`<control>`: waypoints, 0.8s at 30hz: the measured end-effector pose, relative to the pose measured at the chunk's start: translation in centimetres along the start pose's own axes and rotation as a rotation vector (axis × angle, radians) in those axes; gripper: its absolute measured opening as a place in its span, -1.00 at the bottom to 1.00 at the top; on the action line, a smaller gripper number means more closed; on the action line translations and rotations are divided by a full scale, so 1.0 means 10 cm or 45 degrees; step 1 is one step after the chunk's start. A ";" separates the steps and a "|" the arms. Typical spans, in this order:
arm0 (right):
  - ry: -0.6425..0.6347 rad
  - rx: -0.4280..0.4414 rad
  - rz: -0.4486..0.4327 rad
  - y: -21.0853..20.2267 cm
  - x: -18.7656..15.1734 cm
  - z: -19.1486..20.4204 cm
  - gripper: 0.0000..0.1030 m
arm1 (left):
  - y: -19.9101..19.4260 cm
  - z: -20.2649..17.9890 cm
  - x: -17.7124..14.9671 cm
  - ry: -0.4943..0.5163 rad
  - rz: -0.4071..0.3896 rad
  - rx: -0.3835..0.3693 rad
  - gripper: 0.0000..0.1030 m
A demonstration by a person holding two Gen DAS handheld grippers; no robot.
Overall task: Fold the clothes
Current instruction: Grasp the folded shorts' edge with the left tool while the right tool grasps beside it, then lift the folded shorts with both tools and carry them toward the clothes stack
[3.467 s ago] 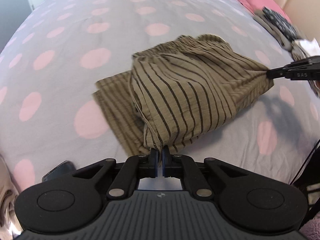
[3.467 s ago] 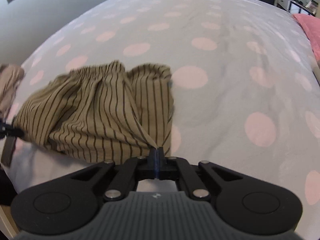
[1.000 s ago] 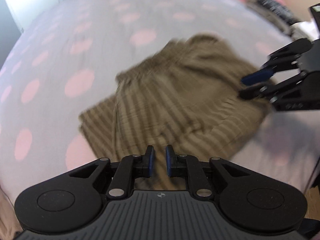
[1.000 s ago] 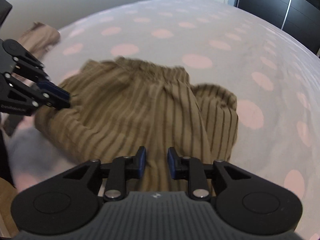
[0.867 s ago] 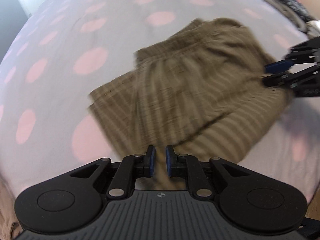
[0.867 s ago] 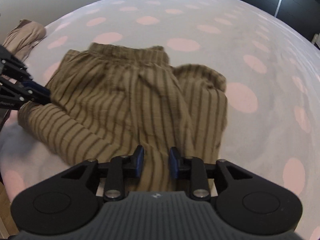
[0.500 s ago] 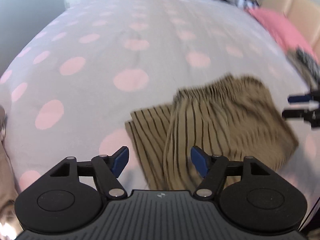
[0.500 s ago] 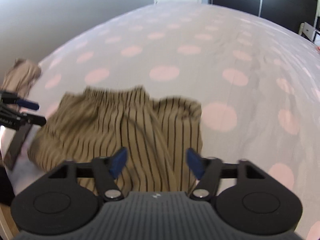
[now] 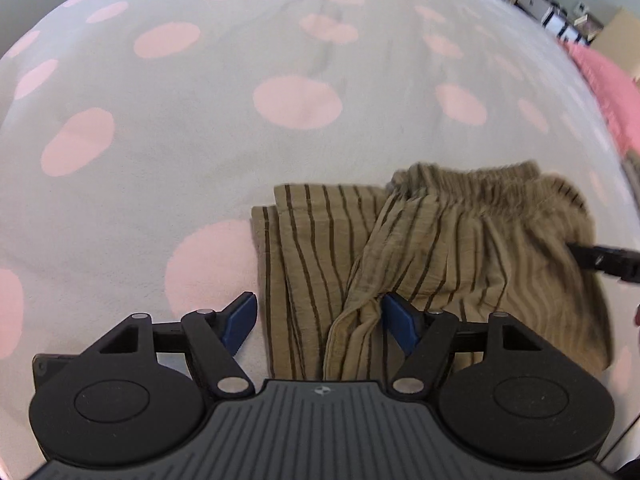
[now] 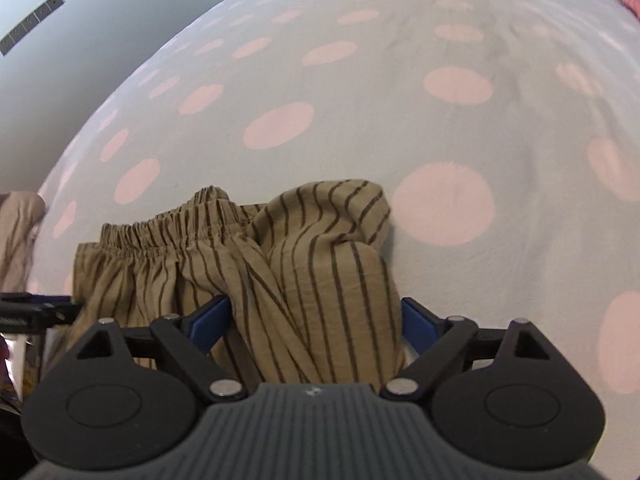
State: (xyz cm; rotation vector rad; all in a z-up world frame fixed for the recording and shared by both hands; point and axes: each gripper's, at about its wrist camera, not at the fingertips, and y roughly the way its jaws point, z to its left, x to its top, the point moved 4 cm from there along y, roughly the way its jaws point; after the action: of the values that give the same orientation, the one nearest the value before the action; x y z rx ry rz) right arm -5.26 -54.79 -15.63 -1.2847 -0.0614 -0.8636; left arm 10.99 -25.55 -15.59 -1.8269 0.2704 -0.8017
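The bed (image 9: pixel 168 128), under a pale cover with pink dots, carries everything here, and its soft give means a gripper can press down into it to get a finger under cloth. Near its close edge lie the trousers (image 9: pixel 460 248), tan with thin dark stripes, folded over themselves with the gathered waistband (image 10: pixel 160 232) on the far side and a leg panel showing flat beside the upper layer. They look light and thin, limp and crinkled: they should drape and slump, not hold a shape, so a single pinch would let the rest sag and the layers slide apart. The elastic waistband and the folded edges are the thicker, firmer places and the better ones to take hold of, one at each end so the fold stays square. The left gripper (image 9: pixel 318 320) has just been opening and stands wide, the near edge of the cloth lying between its blue pads without being pressed. The right gripper (image 10: pixel 316 320) has likewise just been opening and stands wide, a bunched fold rising between its pads, loose.
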 end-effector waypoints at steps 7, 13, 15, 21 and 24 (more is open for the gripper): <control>-0.077 0.020 0.017 0.21 0.04 0.23 0.57 | 0.08 -0.16 0.03 0.122 -0.047 -0.007 0.24; -0.141 -0.012 0.016 0.22 0.04 0.30 -0.26 | 0.04 -0.28 0.01 0.225 -0.092 -0.036 -0.42; -0.139 -0.006 0.011 0.18 0.03 0.30 -0.55 | 0.02 -0.34 0.01 0.266 -0.112 -0.037 -0.64; -0.190 -0.016 -0.051 -0.02 0.04 0.41 -0.75 | -0.14 -0.43 0.02 0.307 -0.190 -0.040 -0.80; -0.196 -0.014 -0.106 -0.22 0.05 0.44 -0.76 | -0.30 -0.49 0.04 0.324 -0.252 -0.063 -0.81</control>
State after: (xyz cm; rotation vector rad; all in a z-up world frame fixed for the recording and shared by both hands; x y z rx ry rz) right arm -4.38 -51.36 -12.18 -1.3648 -0.2340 -0.8354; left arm 7.62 -28.20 -11.79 -1.8161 0.2769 -1.1783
